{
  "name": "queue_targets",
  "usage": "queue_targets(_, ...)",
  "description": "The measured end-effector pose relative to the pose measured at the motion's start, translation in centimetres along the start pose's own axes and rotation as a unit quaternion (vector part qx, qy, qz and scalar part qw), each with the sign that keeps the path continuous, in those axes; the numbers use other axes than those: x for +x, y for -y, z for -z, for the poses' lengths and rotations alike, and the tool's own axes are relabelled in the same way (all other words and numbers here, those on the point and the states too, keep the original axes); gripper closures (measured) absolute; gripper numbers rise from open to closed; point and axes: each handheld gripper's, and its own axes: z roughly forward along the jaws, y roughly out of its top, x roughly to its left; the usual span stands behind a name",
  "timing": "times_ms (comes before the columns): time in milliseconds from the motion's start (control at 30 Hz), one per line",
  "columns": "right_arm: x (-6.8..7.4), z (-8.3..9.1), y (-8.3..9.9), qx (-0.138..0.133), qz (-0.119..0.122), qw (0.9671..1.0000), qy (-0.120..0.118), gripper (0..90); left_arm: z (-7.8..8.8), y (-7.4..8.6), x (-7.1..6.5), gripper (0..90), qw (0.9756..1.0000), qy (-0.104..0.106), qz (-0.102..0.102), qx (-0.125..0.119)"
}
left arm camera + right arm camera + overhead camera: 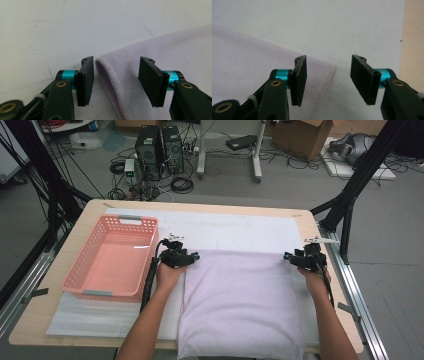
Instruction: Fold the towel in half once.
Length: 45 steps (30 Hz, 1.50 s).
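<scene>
A lavender towel (240, 300) lies spread flat on the white sheet (240, 227), its near end hanging at the table's front edge. My left gripper (195, 256) rests at the towel's far left corner. In the left gripper view, this gripper (116, 65) stands open with the folded, hemmed corner (110, 72) between its jaws, untouched by the pads. My right gripper (287, 255) sits at the far right corner. In the right gripper view, that gripper (328, 62) stands open too, with the stitched corner (324, 72) lying flat between and below its jaws.
A pink plastic basket (72, 270) stands empty on the table's left side, close beside my left hand. The wooden table (200, 205) is ringed by black frame posts. Computers, cables and boxes sit on the floor beyond it.
</scene>
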Motion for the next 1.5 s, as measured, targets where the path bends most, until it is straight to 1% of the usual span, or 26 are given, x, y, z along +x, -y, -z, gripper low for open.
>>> queue_targets(33,0.1,-0.3,0.1,0.007,0.002,1.0000,0.001,46.5,0.0,0.0,-0.1,59.3,0.9998,-0.012,-0.018,0.003)
queue_targets(100,0.2,-1.1,0.4,0.039,0.007,0.9992,-0.005,46.3,0.0,0.0,0.1,71.6,0.9999,-0.001,-0.014,0.002)
queue_targets(133,0.5,-1.2,0.5,0.035,0.014,0.9993,0.004,48.5,-0.1,0.0,0.0,79.9,0.9998,0.003,-0.017,0.003)
queue_targets(167,0.6,-1.1,0.5,0.035,0.018,0.9992,0.005,55.4,-0.1,-0.1,0.0,81.5,0.9998,0.005,-0.018,0.004)
queue_targets(200,0.7,-1.0,0.5,0.038,0.020,0.9991,-0.003,75.7,-0.1,-0.1,-0.1,83.1,0.9998,0.003,-0.020,0.003)
queue_targets(233,0.7,-0.9,0.4,0.044,0.016,0.9983,-0.036,85.5,-0.1,-0.1,-0.2,83.6,0.9998,-0.002,-0.022,0.000)
queue_targets(300,1.1,-1.0,0.1,0.054,0.040,0.9974,-0.027,86.7,0.2,-0.5,-0.2,84.1,0.9995,-0.010,-0.020,-0.023)
queue_targets(333,1.0,-0.9,-0.1,0.053,0.041,0.9973,-0.029,86.9,0.4,-0.9,-0.2,84.1,0.9990,-0.011,-0.015,-0.041)
queue_targets(367,0.7,-0.8,-0.2,0.040,0.041,0.9980,-0.026,87.0,0.6,-1.5,-0.1,84.1,0.9988,-0.009,-0.013,-0.047)
queue_targets(433,0.1,-0.5,-0.5,0.006,0.029,0.9993,-0.022,87.0,1.0,-2.6,-0.1,84.1,0.9974,-0.011,-0.024,-0.067)
queue_targets(500,-0.1,-0.4,-0.8,-0.019,0.032,0.9993,-0.008,87.0,1.0,-3.7,0.0,84.0,0.9957,-0.014,-0.036,-0.085)
queue_targets(567,-0.1,-0.3,-1.5,-0.039,0.032,0.9987,0.008,87.0,0.8,-4.9,0.1,84.0,0.9945,-0.012,-0.030,-0.099)
queue_targets(667,0.0,0.0,-3.0,-0.075,0.047,0.9955,0.035,86.9,0.5,-6.5,0.5,84.0,0.9936,-0.013,-0.015,-0.111)
queue_targets(733,0.0,0.1,-3.8,-0.082,0.053,0.9941,0.046,86.9,0.3,-7.4,0.8,84.0,0.9927,-0.016,-0.017,-0.119)
queue_targets(833,0.4,0.0,-5.3,-0.098,0.072,0.9892,0.082,86.8,0.2,-8.1,0.7,84.0,0.9921,-0.013,-0.009,-0.125)
queue_targets(867,0.5,-0.1,-5.7,-0.103,0.078,0.9871,0.094,86.2,0.1,-8.2,0.6,83.7,0.9917,-0.012,-0.012,-0.128)
queue_targets(900,0.6,-0.3,-6.1,-0.101,0.075,0.9868,0.103,83.4,0.0,-8.1,0.6,81.1,0.9924,-0.012,-0.005,-0.123)
queue_targets(967,0.6,-0.7,-6.4,-0.097,0.054,0.9877,0.110,68.6,-0.3,-7.8,0.8,57.6,0.9938,-0.005,0.019,-0.109)
queue_targets(1000,0.5,-0.7,-6.4,-0.101,0.035,0.9889,0.103,67.9,-0.4,-7.6,0.8,53.4,0.9949,0.010,0.022,-0.098)
queue_targets(1033,0.4,-0.7,-6.3,-0.101,0.023,0.9906,0.090,65.8,-0.4,-7.4,0.6,53.6,0.9957,0.013,0.011,-0.091)
queue_targets(1100,0.3,-0.6,-6.1,-0.086,0.025,0.9929,0.079,64.3,-0.1,-6.6,0.2,56.0,0.9939,0.015,-0.007,-0.109)
queue_targets(1200,0.2,-0.2,-5.6,-0.079,0.021,0.9946,0.064,63.1,-0.1,-5.7,0.2,54.6,0.9954,0.045,0.004,-0.084)
queue_targets(1267,0.2,0.2,-5.3,-0.079,0.014,0.9954,0.053,62.3,0.2,-4.7,-0.2,54.8,0.9954,0.046,-0.010,-0.083)
queue_targets(1333,0.1,0.7,-5.0,-0.077,0.007,0.9963,0.038,61.9,0.2,-4.0,-0.4,54.4,0.9965,0.059,-0.013,-0.058)
queue_targets(1400,0.2,1.1,-4.7,-0.069,0.008,0.9972,0.028,61.9,0.6,-3.0,-0.7,54.0,0.9960,0.055,-0.024,-0.066)
queue_targets(1500,0.5,1.7,-4.1,-0.056,0.012,0.9983,0.011,61.2,1.2,-1.7,-0.8,53.9,0.9959,0.064,-0.012,-0.062)
